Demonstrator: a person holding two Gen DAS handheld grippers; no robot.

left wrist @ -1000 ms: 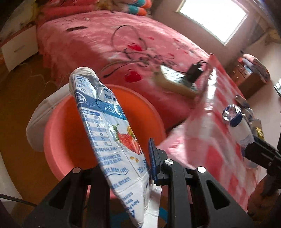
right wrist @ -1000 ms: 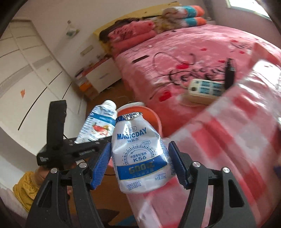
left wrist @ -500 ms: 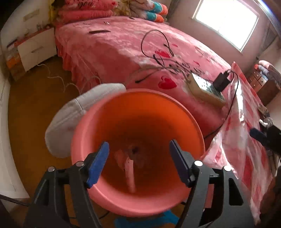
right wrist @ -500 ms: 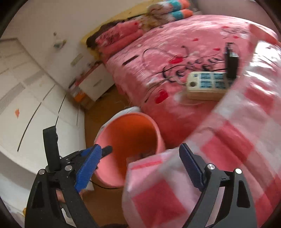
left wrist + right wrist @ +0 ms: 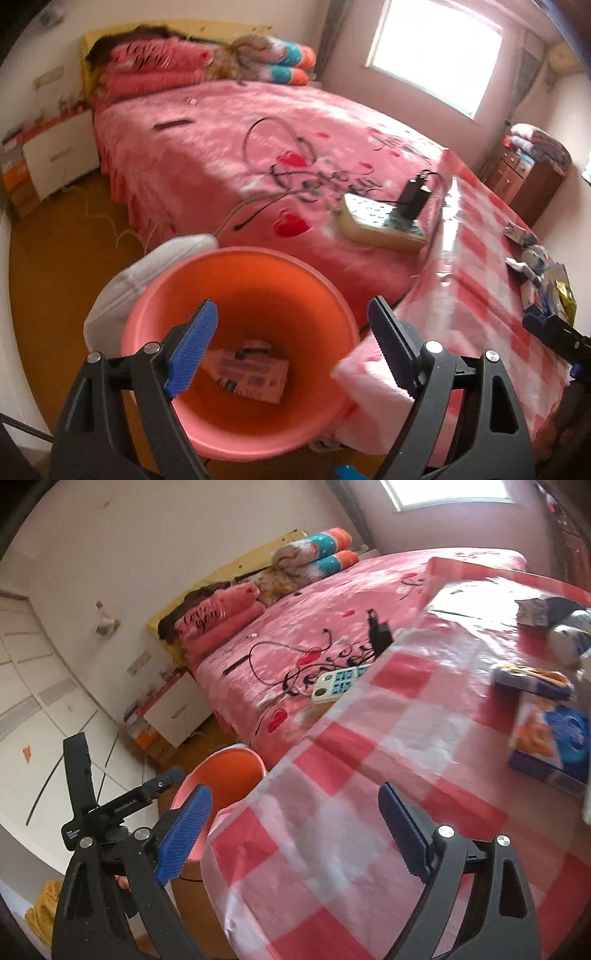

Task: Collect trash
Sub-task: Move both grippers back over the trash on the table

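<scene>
An orange bin (image 5: 240,253) stands on the floor between the bed and the table. A printed carton (image 5: 251,369) lies at its bottom. My left gripper (image 5: 291,302) hangs over the bin's mouth, jaws opening, with nothing between them. My right gripper (image 5: 295,788) stands open and empty over the near corner of the checked table (image 5: 369,775). Trash lies at the table's far right: a blue-and-orange box (image 5: 550,738), a flat packet (image 5: 532,679), a bottle (image 5: 569,638) and a dark wrapper (image 5: 535,609). From the right wrist view the bin (image 5: 229,771) shows left of the table.
A pink bed (image 5: 221,155) fills the background, with a power strip (image 5: 380,225) and black charger near its edge by the table. A white cloth (image 5: 122,288) lies against the bin's far left side. A white bedside cabinet (image 5: 55,158) and wooden dresser (image 5: 524,181) stand by the walls.
The left gripper let go of the milk carton, which now lies in the bin. The right gripper released its pouch, opened wide and swung right over the table.
</scene>
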